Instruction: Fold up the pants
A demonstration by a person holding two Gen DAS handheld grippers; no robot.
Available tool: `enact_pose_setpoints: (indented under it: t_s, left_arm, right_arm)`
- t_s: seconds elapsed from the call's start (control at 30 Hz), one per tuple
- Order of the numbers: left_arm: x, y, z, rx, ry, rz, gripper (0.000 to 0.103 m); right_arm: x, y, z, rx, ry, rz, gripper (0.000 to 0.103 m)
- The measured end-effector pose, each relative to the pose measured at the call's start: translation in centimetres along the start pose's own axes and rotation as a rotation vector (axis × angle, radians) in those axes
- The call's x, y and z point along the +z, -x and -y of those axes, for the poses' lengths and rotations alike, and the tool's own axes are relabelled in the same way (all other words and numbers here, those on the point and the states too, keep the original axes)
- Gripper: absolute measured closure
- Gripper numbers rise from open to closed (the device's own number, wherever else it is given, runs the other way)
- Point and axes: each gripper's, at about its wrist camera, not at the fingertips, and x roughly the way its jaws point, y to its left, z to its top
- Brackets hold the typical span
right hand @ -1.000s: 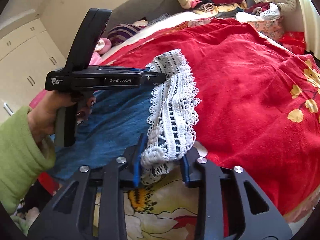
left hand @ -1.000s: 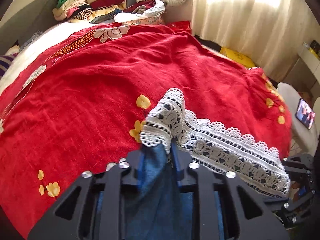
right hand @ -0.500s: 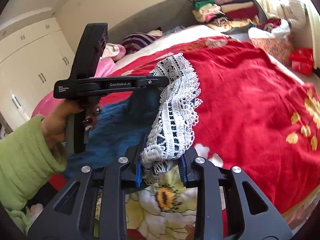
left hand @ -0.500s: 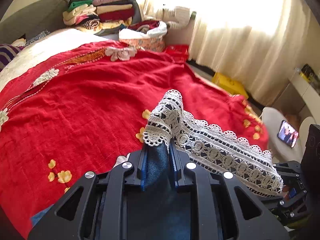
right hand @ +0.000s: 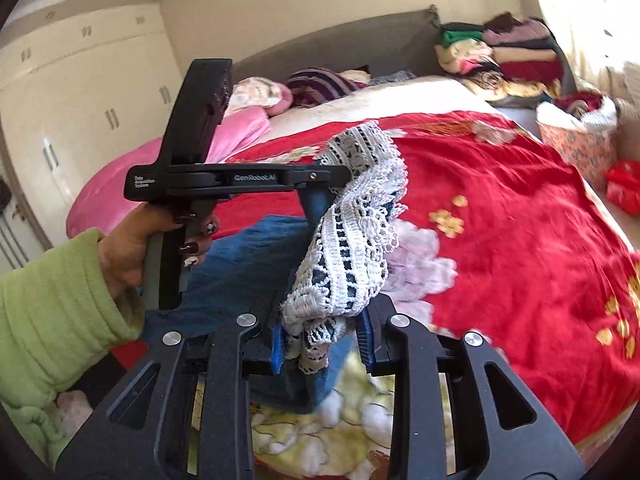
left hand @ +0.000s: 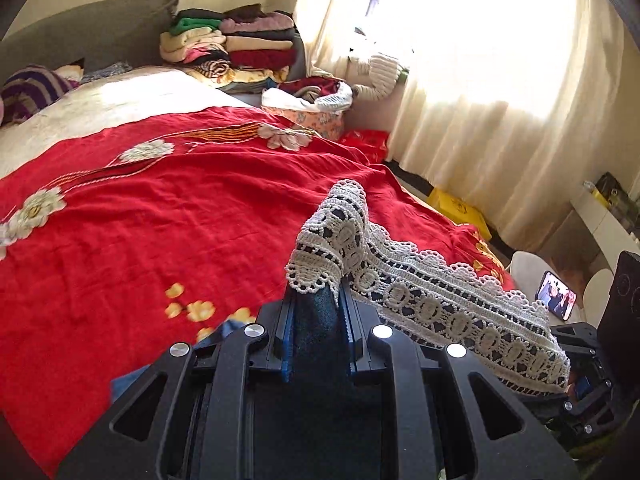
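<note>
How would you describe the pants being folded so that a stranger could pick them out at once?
Start at the bed with the red blanket. Over its near edge, the left gripper and right gripper hold up the pants. They are the only blue denim there, with white lace trim stretched between the grippers, unlike the folded stack at the headboard.

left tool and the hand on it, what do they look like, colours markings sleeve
The left tool is matte black: a flat horizontal body with white "GenRobot.AI" and "Data Acquisition System" lettering, a pistol grip below and a slab rising behind. Its fingers carry blue ribbed pads and silver screws. The left hand has dark painted nails and a fuzzy lime-green sleeve.
</note>
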Motion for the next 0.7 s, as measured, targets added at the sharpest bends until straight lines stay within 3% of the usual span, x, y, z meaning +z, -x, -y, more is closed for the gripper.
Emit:
enact_pose_setpoints:
  t_s: [0.17,0.4,0.5,0.67,0.7]
  left_arm:
    - [-1.9,2.1,-3.2,0.024,0.070,0.027,0.078]
    - [-5.2,7.2,-8.9,0.136,0.233,0.063,0.053]
    - [-5.6,9.8,-11.2,0.183,0.284,0.090,0.051]
    - [-5.8,11.2,-12.7,0.195,0.322,0.093,0.044]
    - [-5.8,11.1,-12.6,0.193,0.327,0.086,0.043]
  right_arm:
    - [-0.1,-2.5,-4.7,0.040,0.117,-0.039,0.082]
    - [-2.8,-6.7,-10.7,0.033,0.308,-0.119,0.082]
    - [-3.9,-7.9,-12.6,0.025,0.385,-0.145,0.082]
    - [-4.7,-8.2,-13.8,0.102,0.392,-0.194,0.069]
    - [-4.5,-7.8,-13.8,0.121,0.385,-0.193,0.059]
